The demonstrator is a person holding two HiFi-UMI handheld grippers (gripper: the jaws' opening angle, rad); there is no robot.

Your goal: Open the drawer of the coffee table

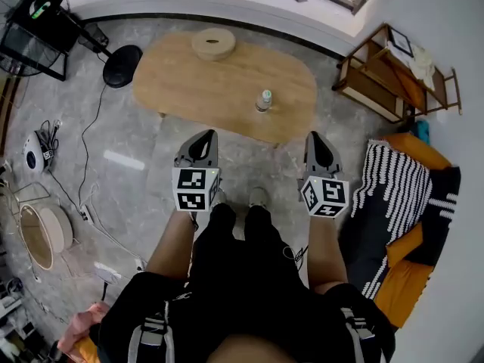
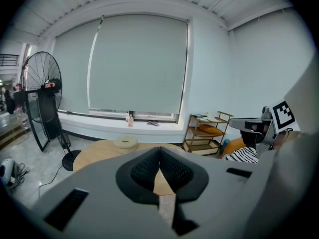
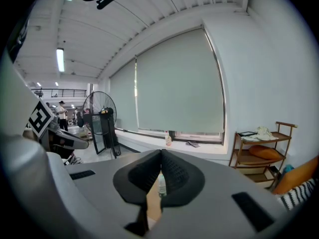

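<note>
Grey marble-look floor [image 1: 151, 150] takes up most of the head view. Oval wooden coffee table [image 1: 227, 89] stands on it straight ahead of the person [image 1: 242, 278], who is dressed in black. Its near edge lies just beyond both gripper tips. From above only the top shows; its drawer cannot be made out in any view.

Sofa at the right edge carries a black-and-white striped throw [image 1: 397, 195] over orange cushions. Standing fan [image 1: 34, 17] is at upper left, with a round black base [image 1: 121, 65] near the table's left end. Wooden shelf rack [image 1: 393, 70] stands at upper right against the wall.

Left gripper [image 1: 206, 138] and right gripper [image 1: 316, 138] are held side by side, well apart, both pointing toward the table. Each carries its marker cube at the rear.

- Left gripper view: pads meet at the tip, nothing between them; tabletop shows below.
- Right gripper view: jaws likewise pressed together and empty.

On the table:
- A round, pale disc-shaped object [image 1: 213, 44] sits at the far side.
- A small clear bottle [image 1: 263, 100] stands upright toward the near right, and is seen past the right jaws, untouched.
</note>
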